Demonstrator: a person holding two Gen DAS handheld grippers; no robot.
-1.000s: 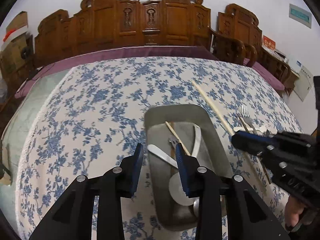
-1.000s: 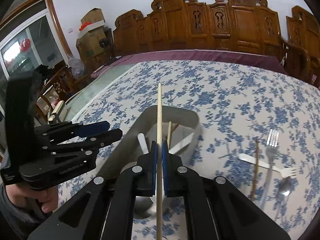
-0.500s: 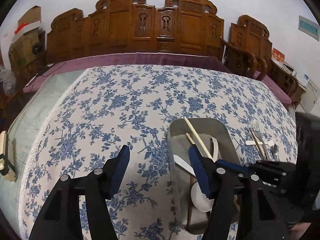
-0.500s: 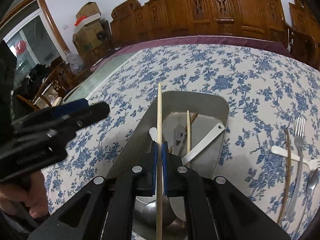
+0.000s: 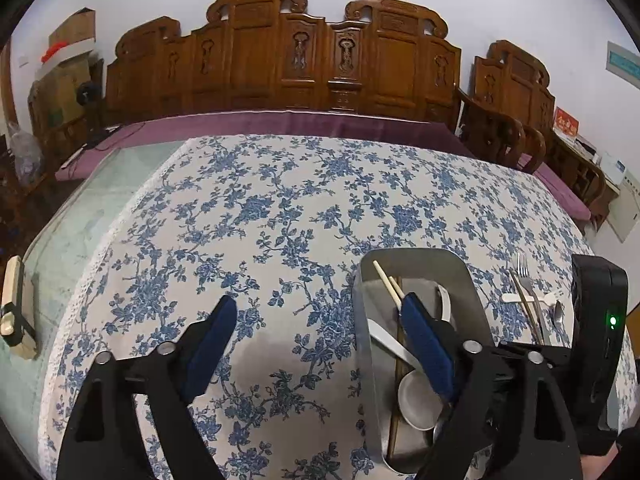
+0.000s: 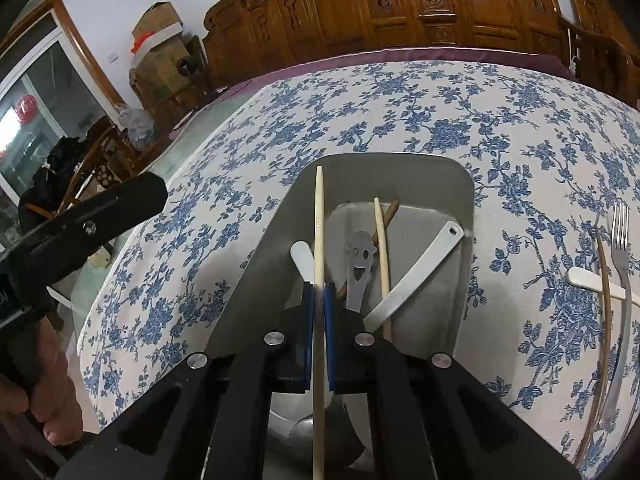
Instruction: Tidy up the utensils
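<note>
right claw point(image 6: 319, 292): clamped on a pale chopstick point(image 6: 319, 216), pointed forward and low over the tray point(image 6: 400, 168)
chopstick: tip reaches over the tray's far left side, shaft runs back between the pads
left claw point(image 5: 320, 344): pads wide apart, holding nothing, hovers level over the worktop point(image 5: 280, 208) at the tray's left edge
tray contents: second chopstick point(image 6: 382, 256), white spoon point(image 6: 420, 268), smiley-face utensil point(image 6: 360, 264)
right of tray on cloth: fork point(image 6: 622, 264), brown chopstick point(image 6: 604, 280), white spoon handle point(image 6: 584, 278)
</note>
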